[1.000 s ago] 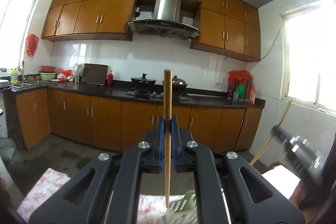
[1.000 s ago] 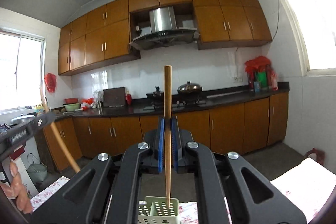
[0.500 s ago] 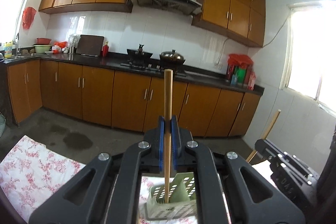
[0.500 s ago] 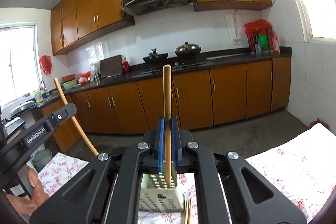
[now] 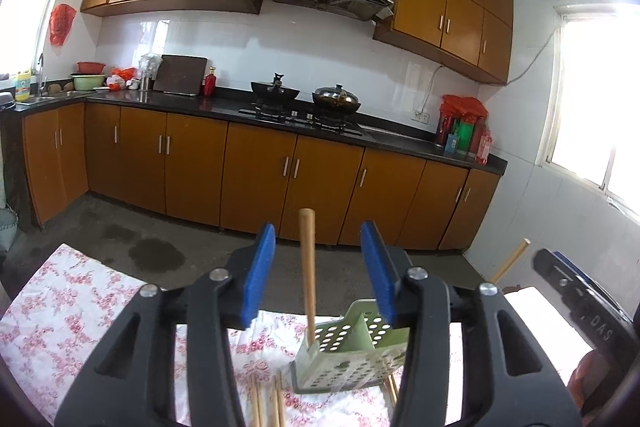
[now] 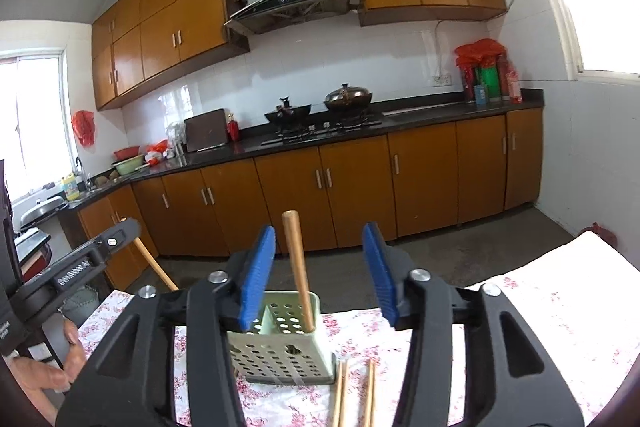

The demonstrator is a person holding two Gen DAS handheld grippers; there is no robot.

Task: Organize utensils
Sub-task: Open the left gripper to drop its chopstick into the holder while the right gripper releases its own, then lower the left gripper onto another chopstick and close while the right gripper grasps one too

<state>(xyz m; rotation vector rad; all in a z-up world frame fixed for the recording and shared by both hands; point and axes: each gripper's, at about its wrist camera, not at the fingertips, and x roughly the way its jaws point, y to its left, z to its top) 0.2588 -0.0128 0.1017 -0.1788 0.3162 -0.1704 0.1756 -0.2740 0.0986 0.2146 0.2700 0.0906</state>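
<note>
A pale green perforated utensil holder (image 5: 352,355) (image 6: 280,343) stands on the floral tablecloth (image 5: 80,315) (image 6: 560,307). My left gripper (image 5: 318,275) is open above it; a wooden chopstick (image 5: 308,275) stands between its blue pads with its lower end in the holder. My right gripper (image 6: 320,275) is open too; another wooden chopstick (image 6: 298,271) leans in the holder between its pads. Loose chopsticks (image 5: 266,403) (image 6: 356,391) lie on the cloth in front of the holder. The right gripper (image 5: 576,303) shows at the left view's right edge, the left gripper (image 6: 72,271) at the right view's left edge.
Behind the table is a concrete floor (image 5: 140,239) and a run of brown kitchen cabinets (image 5: 260,171) with a dark counter, two woks on a hob (image 6: 320,111) and a range hood. A hand (image 6: 48,367) holds the left tool's handle.
Both grippers tilted down toward the holder and opened. The two chopsticks, clamped upright before, now stand loose in the holder.
</note>
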